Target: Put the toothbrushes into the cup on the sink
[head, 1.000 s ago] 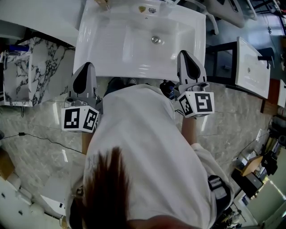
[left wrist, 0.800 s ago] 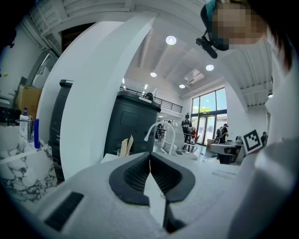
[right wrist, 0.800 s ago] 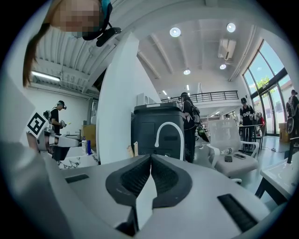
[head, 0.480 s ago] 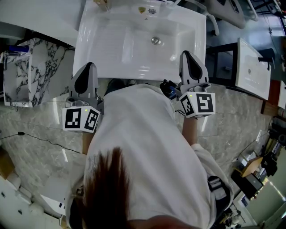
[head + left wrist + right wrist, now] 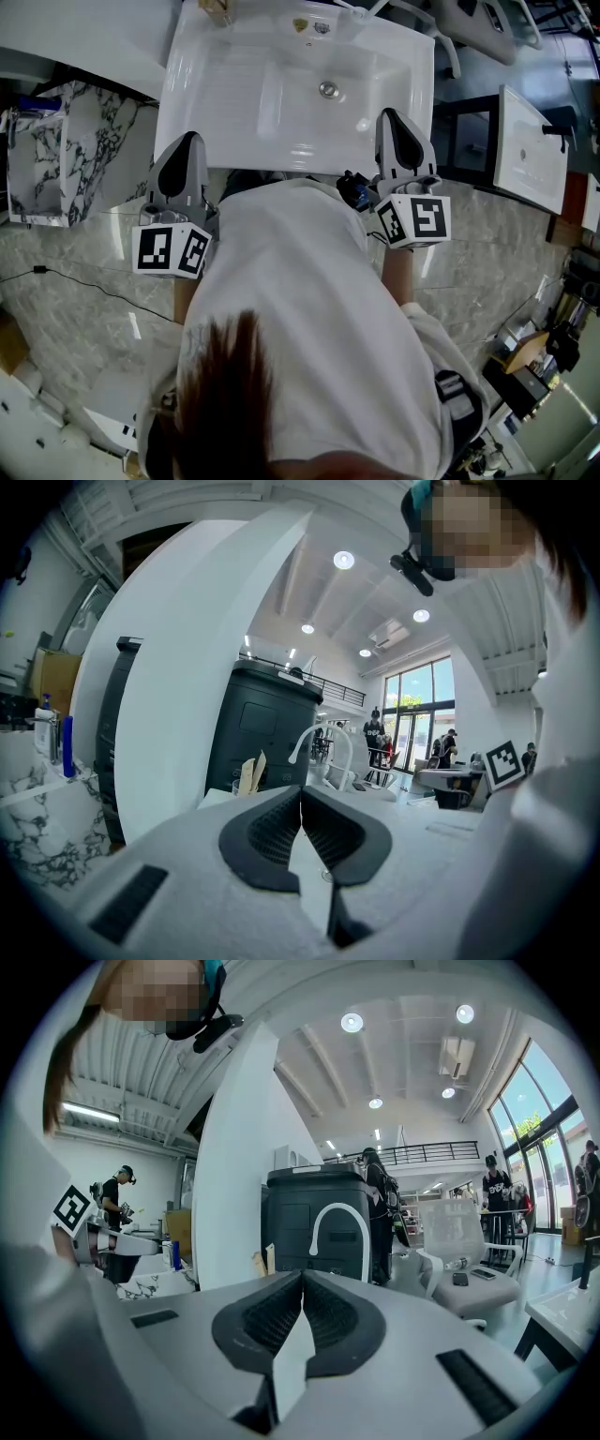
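Observation:
The white sink [image 5: 192, 94] lies ahead of me, with its drain [image 5: 327, 89] in the middle. At its back left corner stands a small cup [image 5: 217, 7] with beige toothbrush handles [image 5: 249, 772] sticking up from it; the handles also show in the right gripper view [image 5: 265, 1261]. A white faucet [image 5: 339, 1213] arches at the back. My left gripper [image 5: 187, 141] hovers at the sink's front left edge, jaws shut and empty [image 5: 301, 799]. My right gripper [image 5: 388, 115] is at the front right edge, also shut on nothing [image 5: 302, 1283].
A marble-patterned counter [image 5: 56, 141] stands to the left and another white basin [image 5: 530, 141] to the right. A dark cabinet [image 5: 309, 1208] rises behind the sink. A cable [image 5: 84, 286] runs over the floor. A white office chair [image 5: 459, 1241] and people are beyond.
Almost nothing: the head view has shifted slightly and both grippers stay shut at the sink's front edge.

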